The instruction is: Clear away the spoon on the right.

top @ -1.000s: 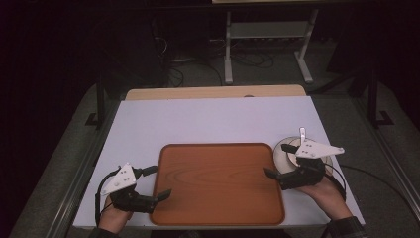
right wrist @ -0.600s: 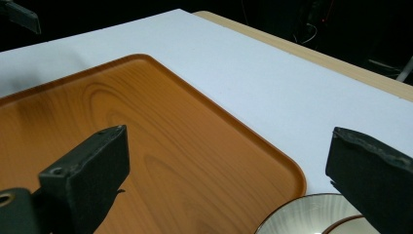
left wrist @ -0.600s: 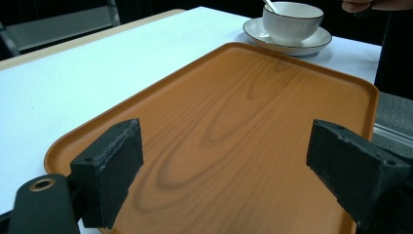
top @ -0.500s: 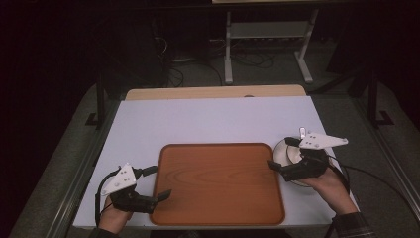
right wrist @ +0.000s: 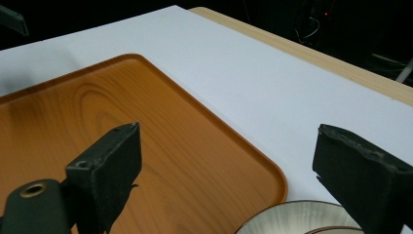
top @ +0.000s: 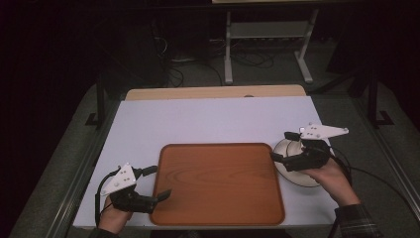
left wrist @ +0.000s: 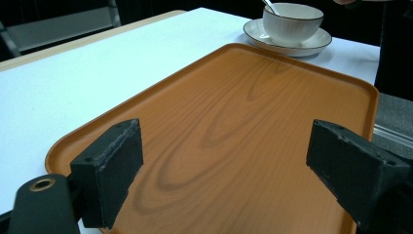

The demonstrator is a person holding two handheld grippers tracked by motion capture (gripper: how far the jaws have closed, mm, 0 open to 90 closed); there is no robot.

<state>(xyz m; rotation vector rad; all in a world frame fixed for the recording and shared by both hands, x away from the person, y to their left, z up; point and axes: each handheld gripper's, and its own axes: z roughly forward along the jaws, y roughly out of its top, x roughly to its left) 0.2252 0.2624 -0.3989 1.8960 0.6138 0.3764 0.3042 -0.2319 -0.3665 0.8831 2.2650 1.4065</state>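
Hovering my right tongs point(top: 281, 148), just closing slightly yet apart, over the white cup on its saucer point(top: 293, 171); left tongs point(top: 157, 182) apart at the orange wood-grain tray point(top: 218, 183).

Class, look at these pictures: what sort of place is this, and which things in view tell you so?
Probably a lab or recording room, not a dining room: a white-covered table in a dark room, loose cables on the floor behind it, and a person working hand-held grippers beside a tray and cup.

A white ribbed porcelain cup point(left wrist: 292, 22) stood upright on its matching round saucer point(left wrist: 287, 41), a spoon handle leaning inside, just beside the right edge of the empty, flat-lying orange wood-grain tray point(top: 218, 183) on the white tabletop.
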